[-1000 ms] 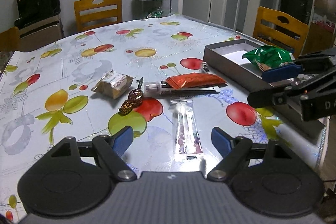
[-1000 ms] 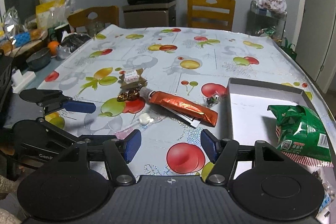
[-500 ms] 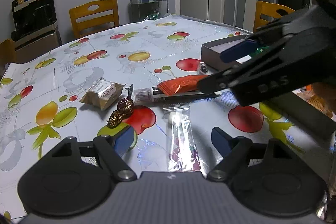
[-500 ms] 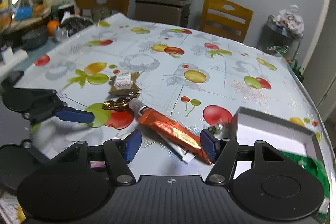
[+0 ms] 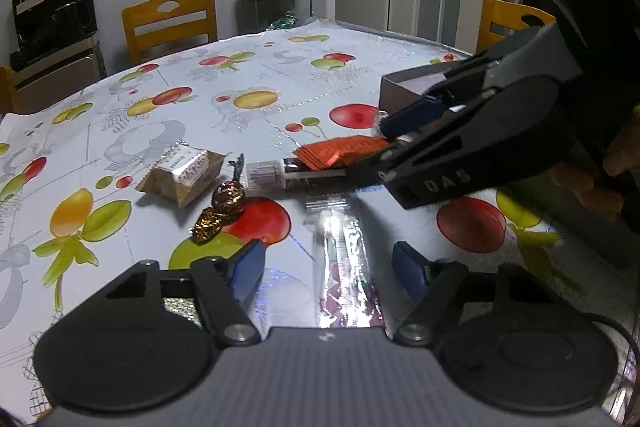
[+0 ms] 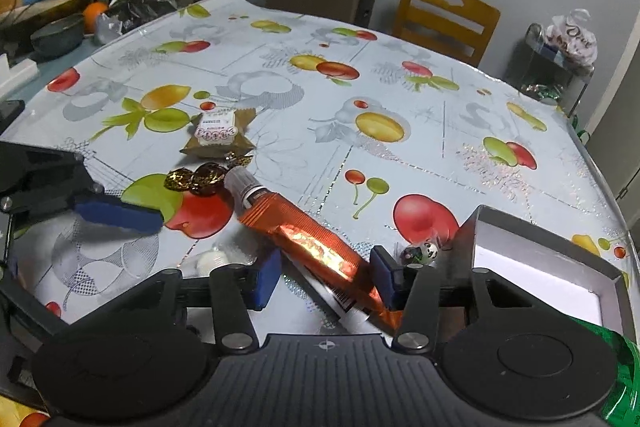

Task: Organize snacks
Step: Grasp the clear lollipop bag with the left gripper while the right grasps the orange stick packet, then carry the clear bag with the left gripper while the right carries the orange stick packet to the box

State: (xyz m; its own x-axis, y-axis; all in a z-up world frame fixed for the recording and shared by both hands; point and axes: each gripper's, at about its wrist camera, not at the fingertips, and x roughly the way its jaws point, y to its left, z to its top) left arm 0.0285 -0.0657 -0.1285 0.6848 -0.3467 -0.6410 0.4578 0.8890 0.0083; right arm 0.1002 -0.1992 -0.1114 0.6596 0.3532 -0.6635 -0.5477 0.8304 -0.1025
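Your right gripper (image 6: pixel 325 277) has its jaws spread, one blue pad on each side of the orange foil packet (image 6: pixel 316 241), which lies slanting across the lower middle of the right wrist view on the fruit-print tablecloth (image 6: pixel 420 131); whether the pads touch the foil cannot be told. Your left gripper (image 5: pixel 326 273) is also open, its pads flanking the clear wrapped lollipop (image 5: pixel 344 267) at the lower centre of the left wrist view. The brown biscuit packet (image 5: pixel 182 173) sits left of centre there, with the gold-wrapped candies (image 5: pixel 222 207) just beside it. The grey box (image 6: pixel 540 259) is at the right edge of the right wrist view, and a small panda candy (image 6: pixel 424 251) rests against its near corner.
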